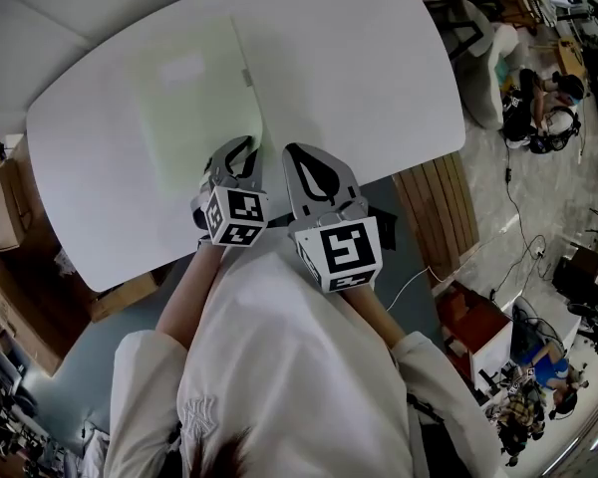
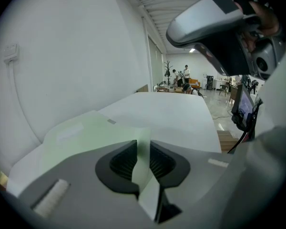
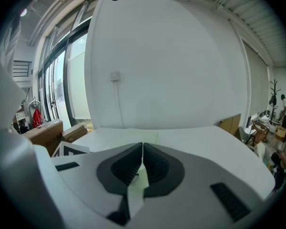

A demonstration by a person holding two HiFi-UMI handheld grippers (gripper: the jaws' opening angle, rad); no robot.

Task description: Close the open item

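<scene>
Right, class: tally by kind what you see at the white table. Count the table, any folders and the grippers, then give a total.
table: 1
folder: 1
grippers: 2 (left gripper, right gripper)
Total: 4

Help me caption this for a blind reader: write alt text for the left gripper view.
A pale green folder lies on a white table, its near edge rising between the slightly parted jaws of the left gripper. Distant people stand in the background.
</scene>
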